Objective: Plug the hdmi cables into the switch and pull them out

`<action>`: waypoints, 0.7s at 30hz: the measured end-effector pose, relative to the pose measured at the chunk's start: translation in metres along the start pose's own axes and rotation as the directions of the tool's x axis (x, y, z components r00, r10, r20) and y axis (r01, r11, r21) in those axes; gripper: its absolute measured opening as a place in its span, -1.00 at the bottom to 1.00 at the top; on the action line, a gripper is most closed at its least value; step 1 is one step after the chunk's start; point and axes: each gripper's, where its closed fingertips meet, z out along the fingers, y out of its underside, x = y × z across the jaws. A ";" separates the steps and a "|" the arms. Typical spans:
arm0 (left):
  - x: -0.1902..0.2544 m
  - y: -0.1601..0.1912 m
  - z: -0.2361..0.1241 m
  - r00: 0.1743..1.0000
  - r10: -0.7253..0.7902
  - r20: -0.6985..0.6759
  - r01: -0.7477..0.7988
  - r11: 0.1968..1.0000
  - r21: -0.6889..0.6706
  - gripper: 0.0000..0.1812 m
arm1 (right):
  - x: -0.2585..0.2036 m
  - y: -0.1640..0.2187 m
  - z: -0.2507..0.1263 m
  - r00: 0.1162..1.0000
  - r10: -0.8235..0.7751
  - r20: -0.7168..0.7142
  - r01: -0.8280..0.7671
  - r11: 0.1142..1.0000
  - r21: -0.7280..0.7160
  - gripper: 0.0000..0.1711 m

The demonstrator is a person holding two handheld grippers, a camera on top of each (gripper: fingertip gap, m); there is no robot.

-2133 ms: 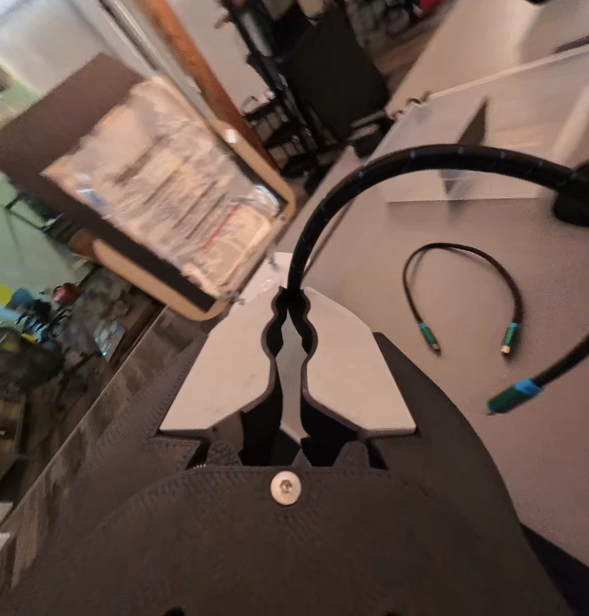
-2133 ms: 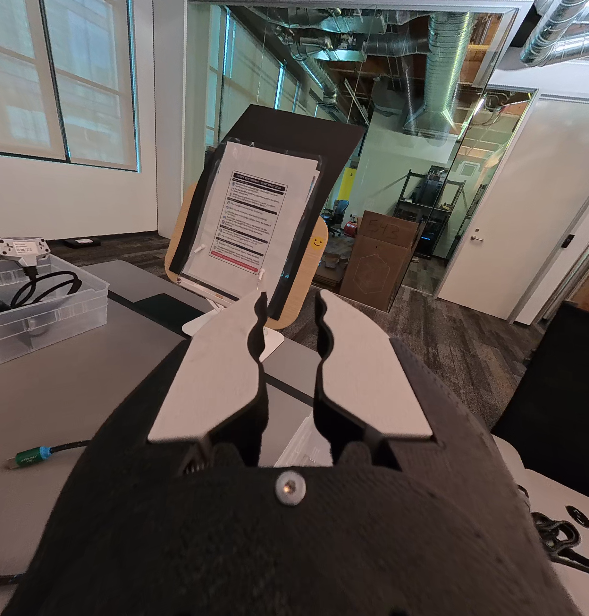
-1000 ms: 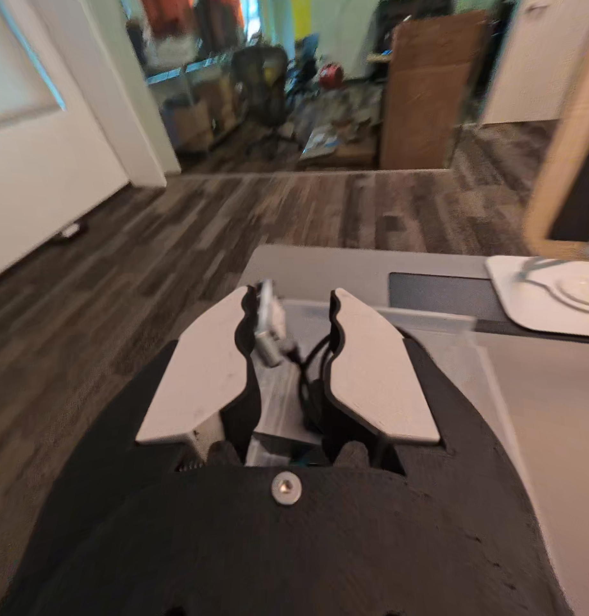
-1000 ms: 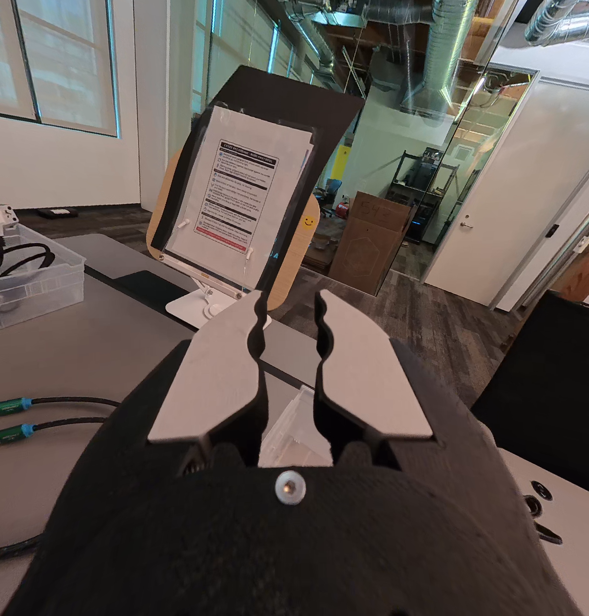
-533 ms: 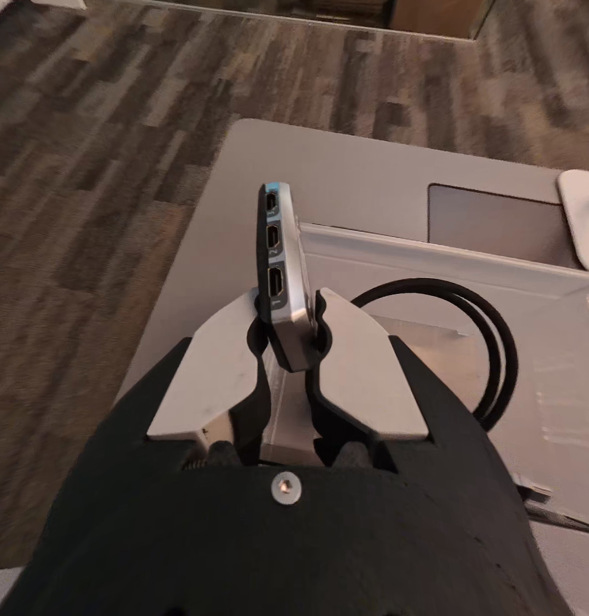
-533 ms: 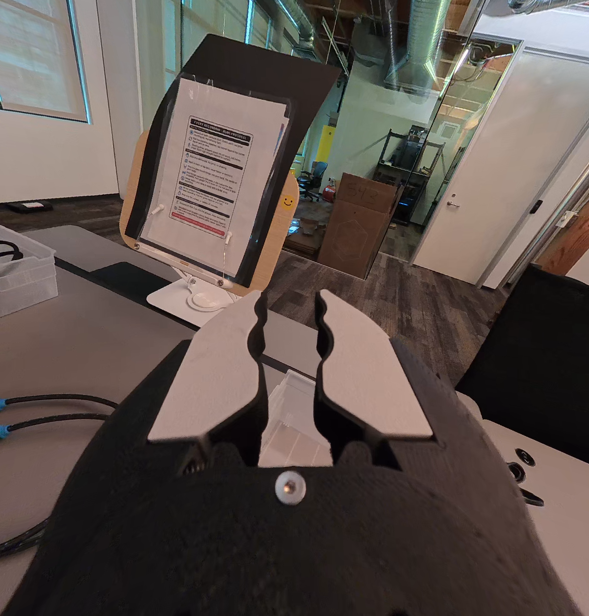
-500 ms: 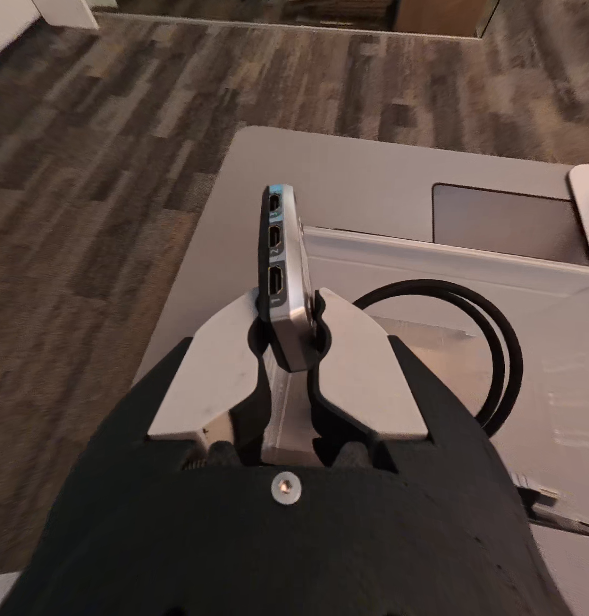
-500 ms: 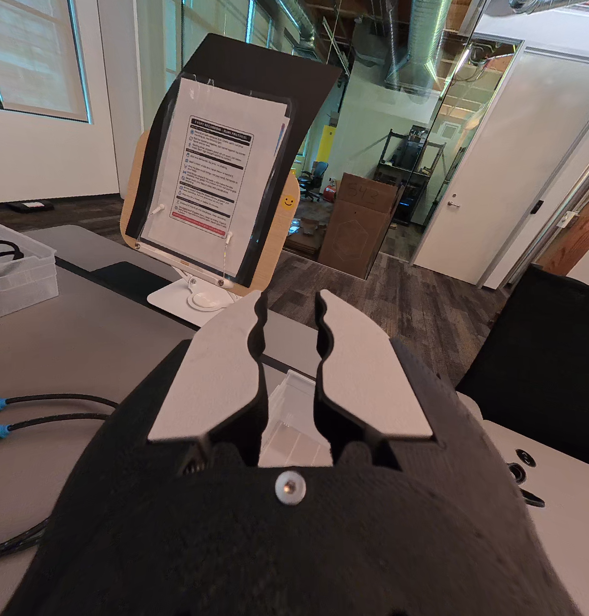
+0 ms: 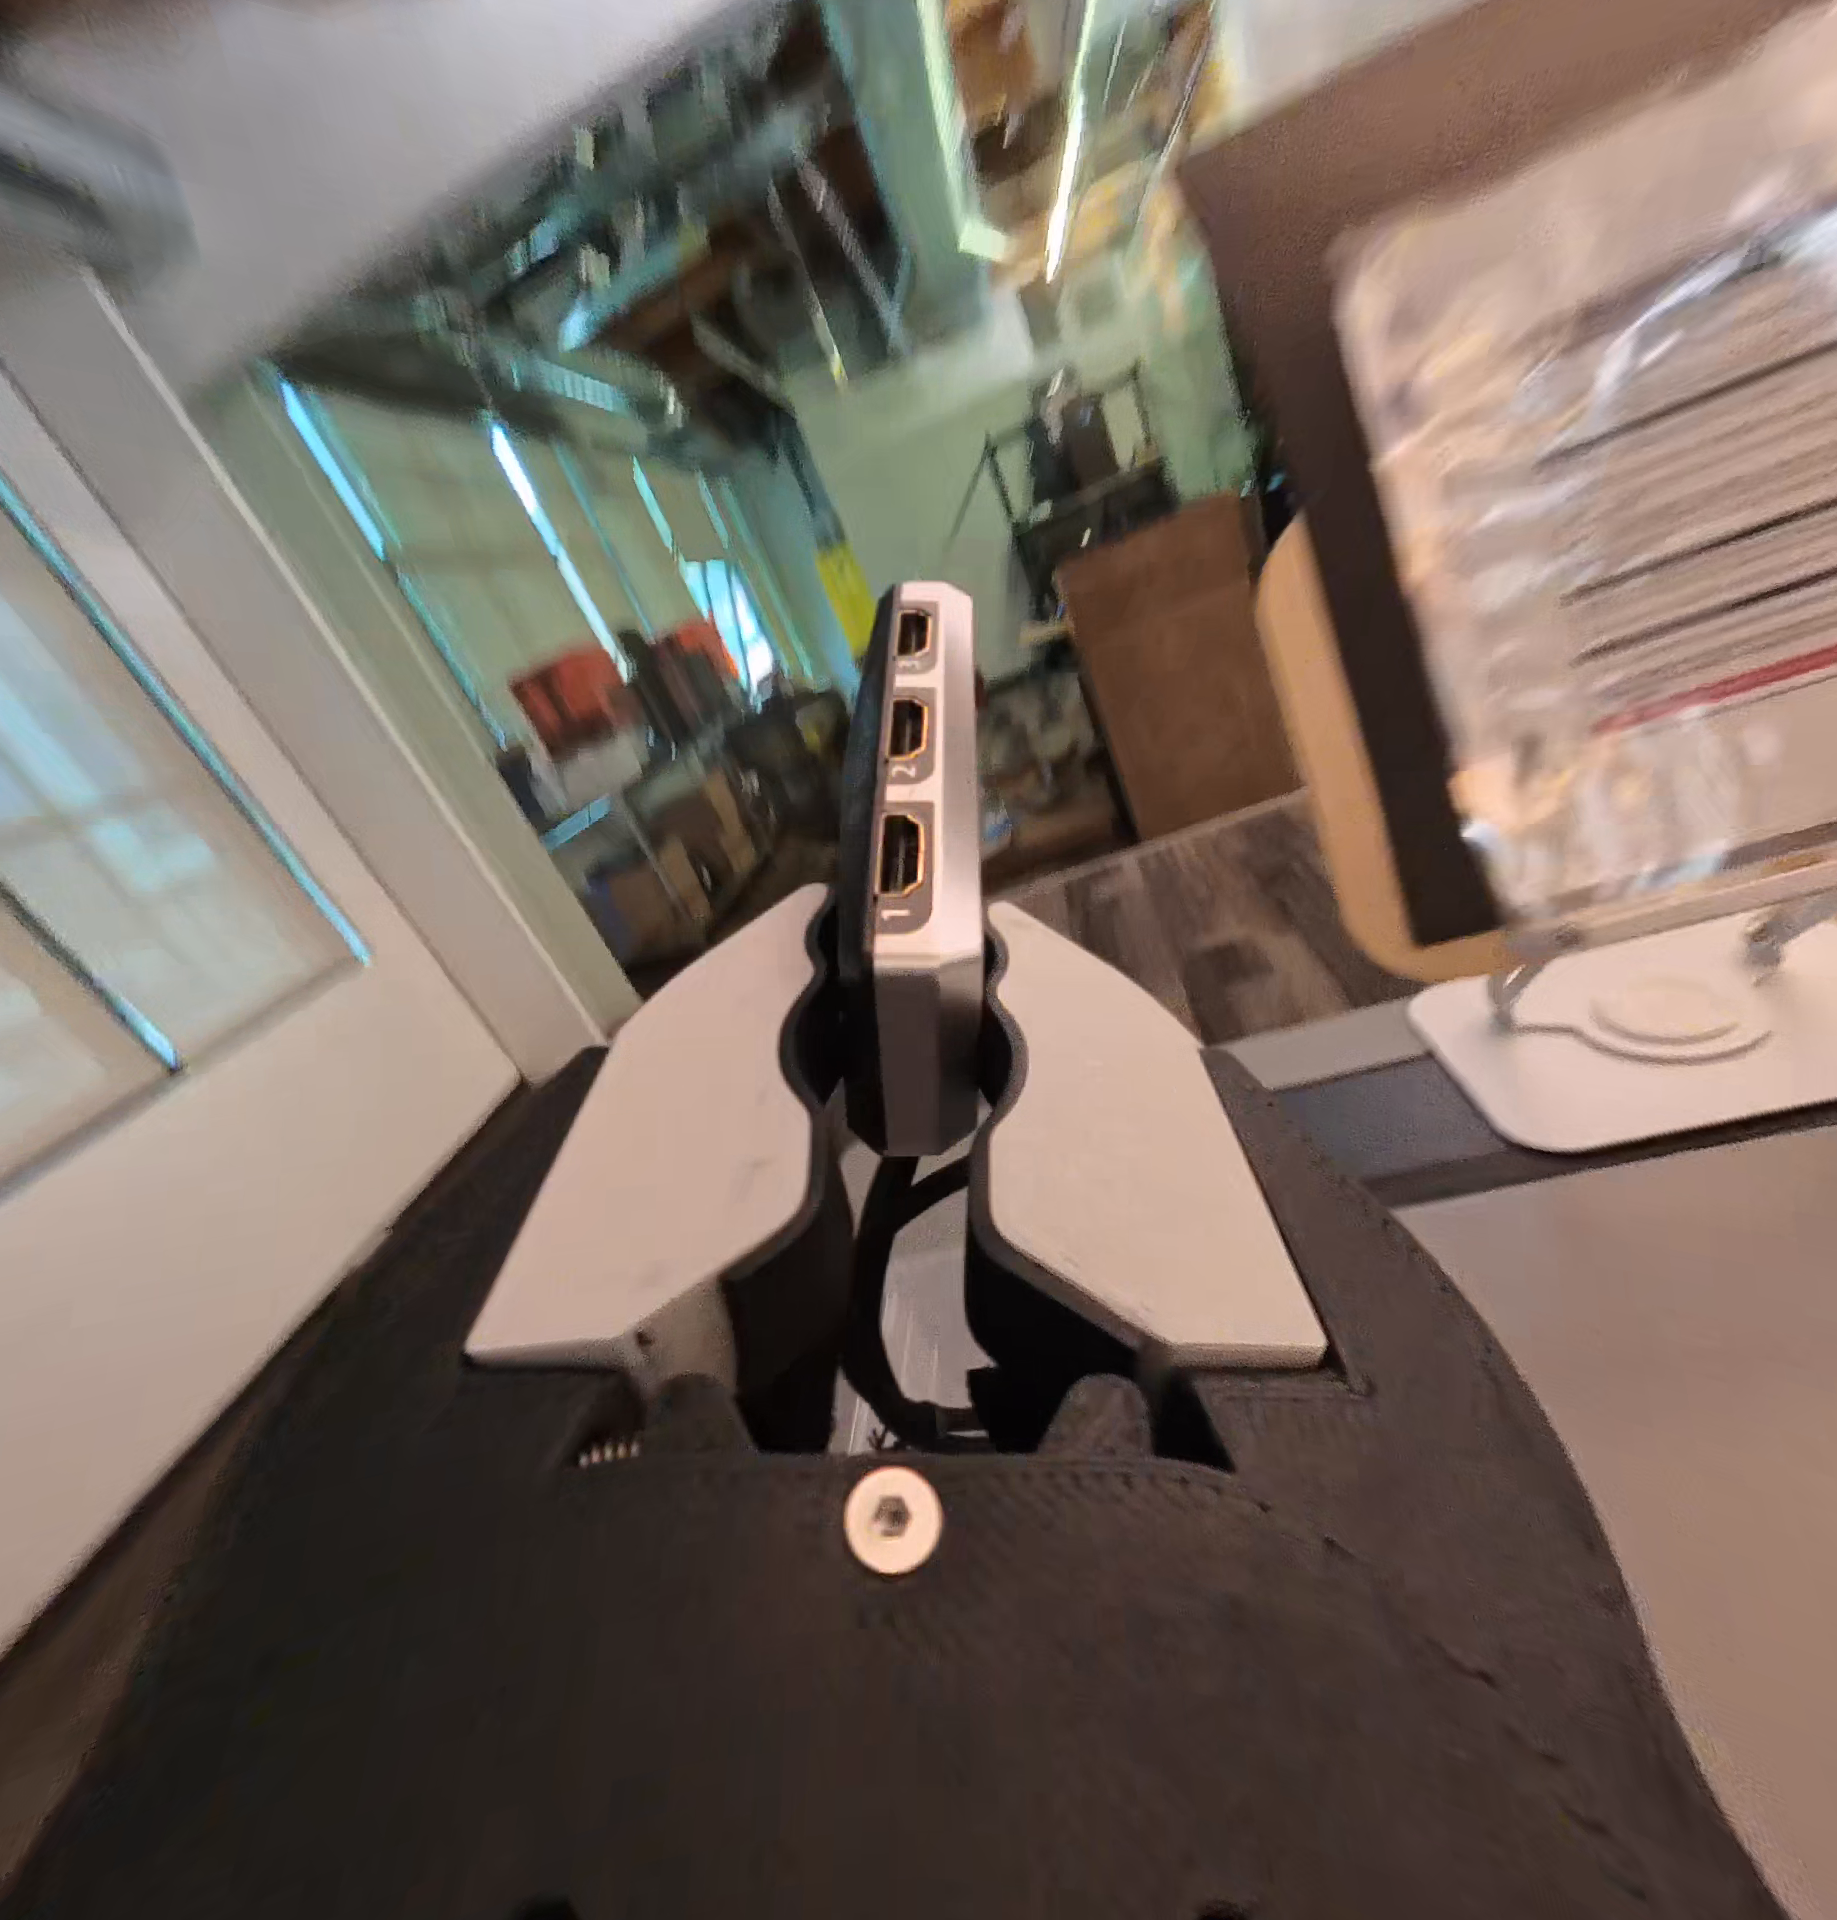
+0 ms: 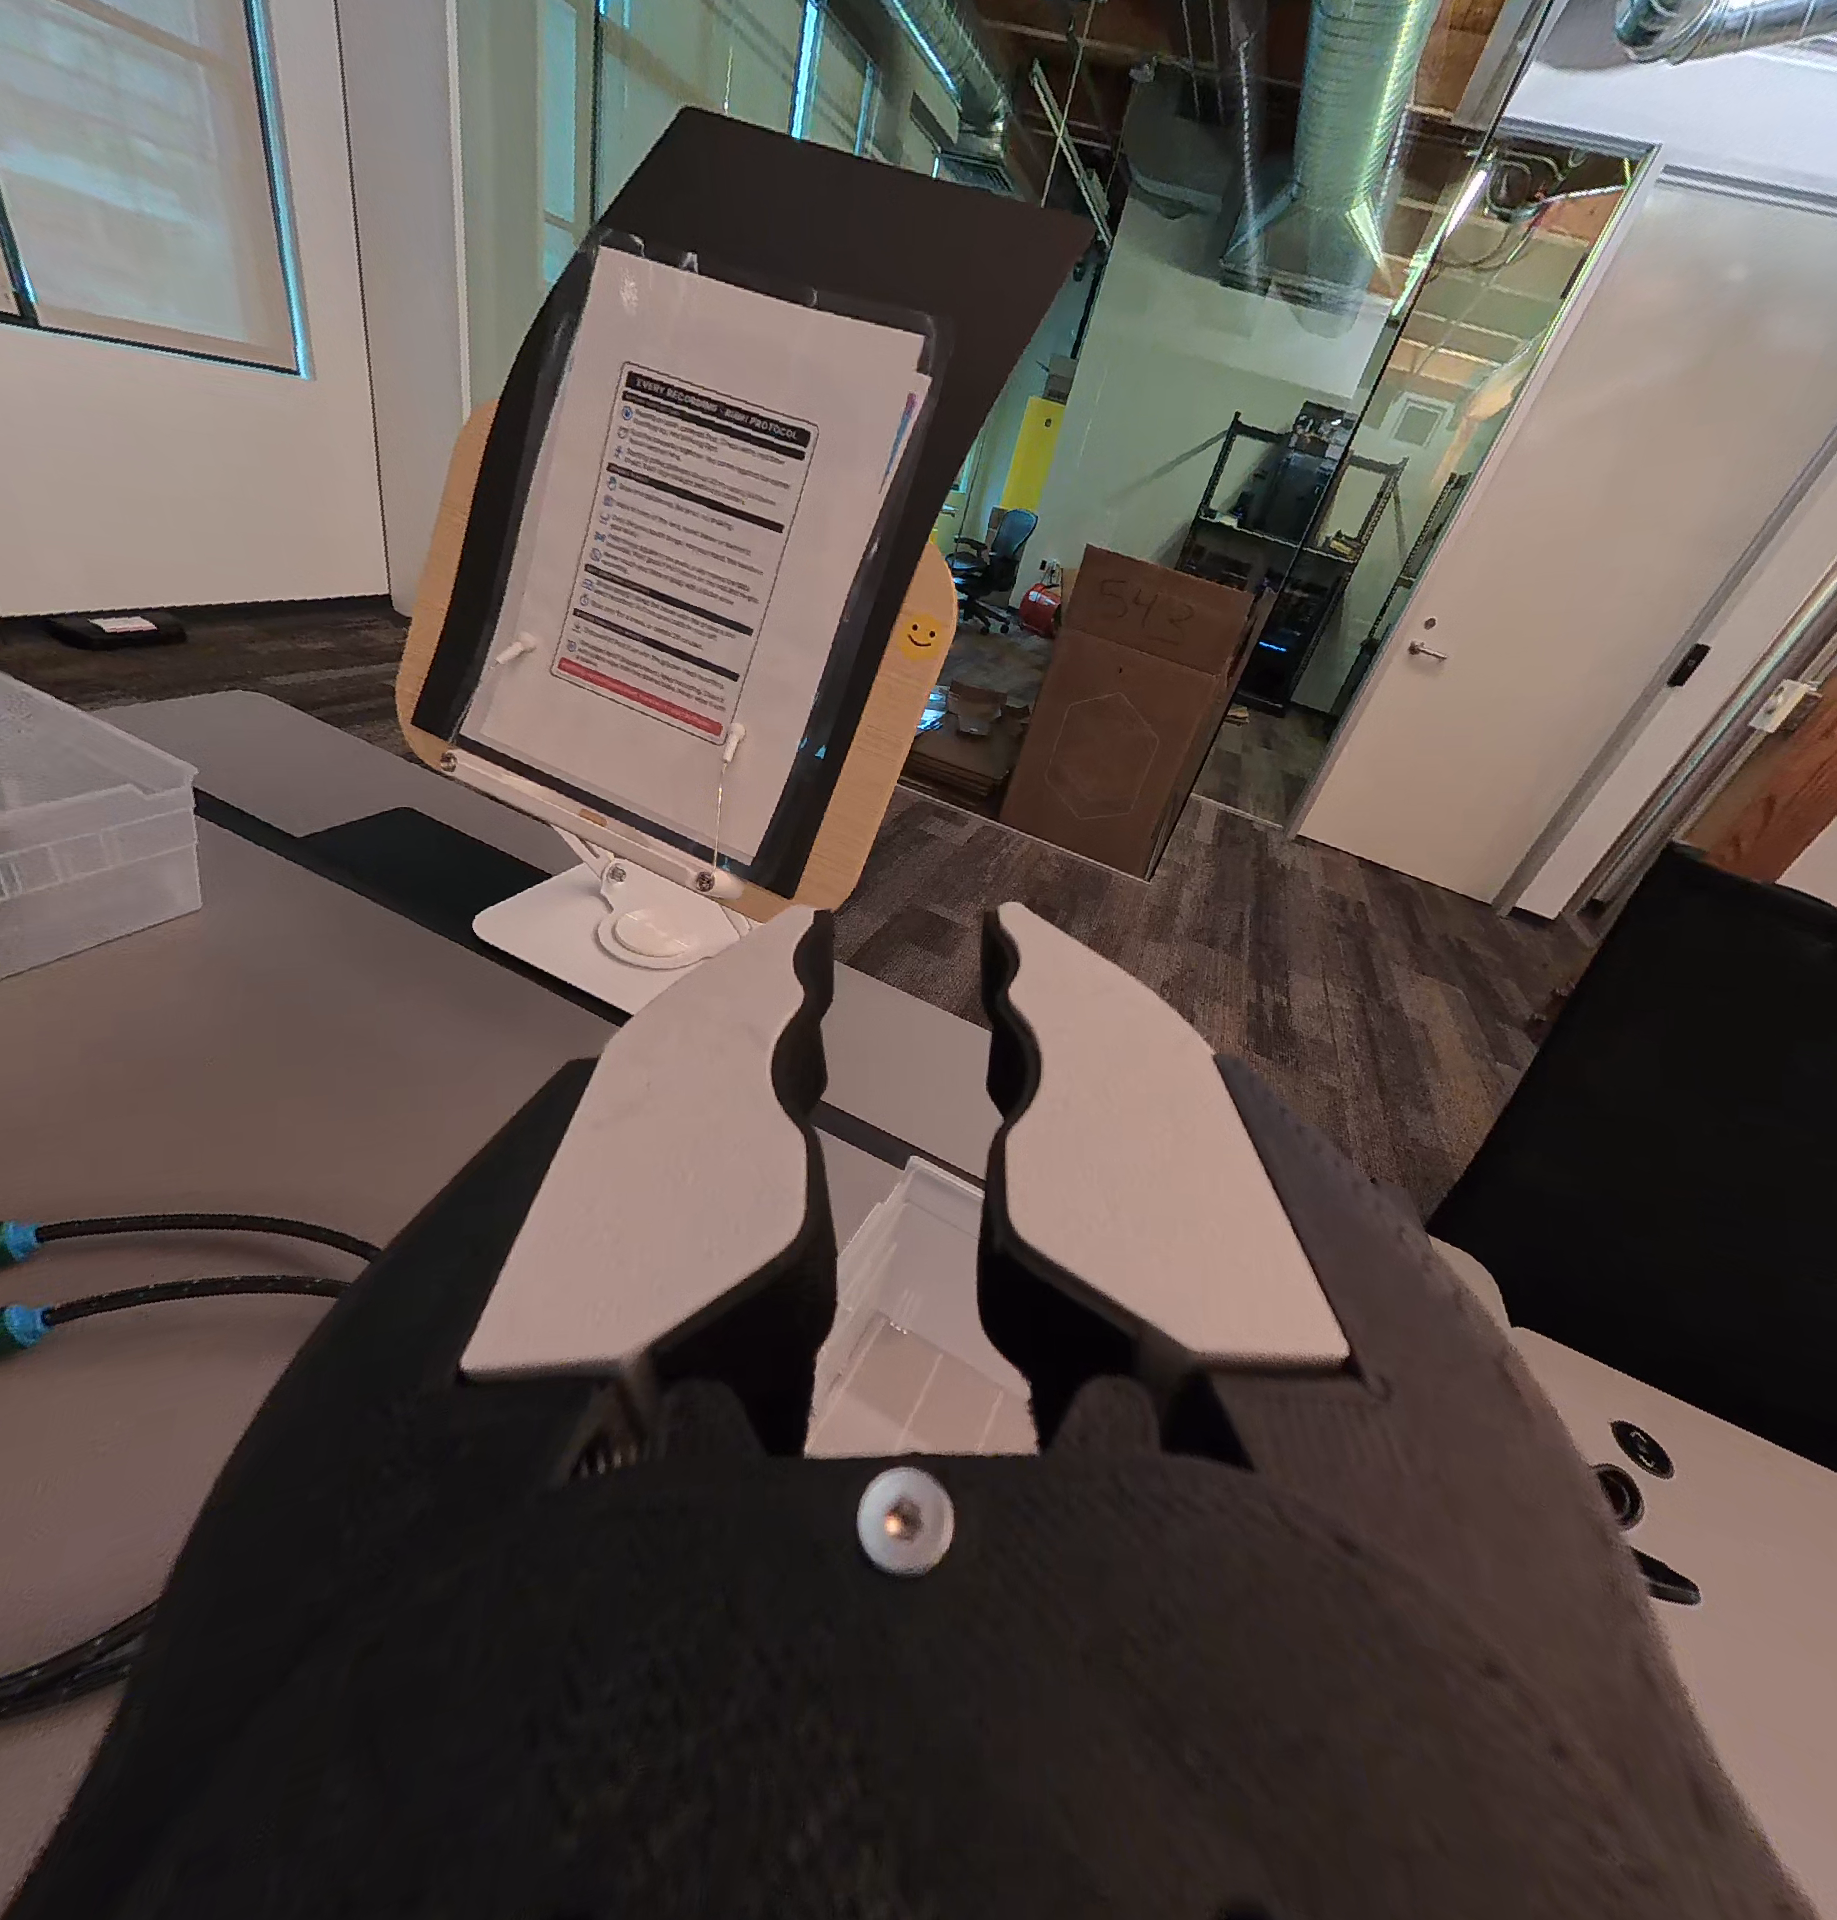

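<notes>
The left gripper [image 9: 903, 940] is clamping the switch [image 9: 919, 831] on its near end, upright, three empty ports facing the camera. The right gripper [image 10: 906, 940] is hovering with narrow, empty jaws. The two cables [image 10: 176, 1262] are lying on the surface [image 10: 270, 1060], far left. I judge the switch should be kept steady and square, so that a plug enters straight.
</notes>
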 end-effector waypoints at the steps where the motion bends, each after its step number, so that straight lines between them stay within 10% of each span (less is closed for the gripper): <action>1: 0.014 -0.021 -0.011 0.999 0.037 -0.034 -0.035 0.998 0.059 -0.76 | -0.001 -0.001 0.000 1.000 -0.001 0.003 0.001 1.000 0.002 -0.68; 10: 0.234 -0.050 -0.041 0.771 0.208 -0.602 -0.114 0.975 0.190 -0.75 | -0.025 0.002 0.012 0.998 -0.028 0.061 0.030 0.999 -0.021 -0.68; 21: 0.350 0.056 -0.024 0.531 0.637 -0.559 -0.637 0.735 0.233 -0.74 | -0.060 0.021 0.039 0.985 -0.082 0.152 0.096 0.991 -0.088 -0.68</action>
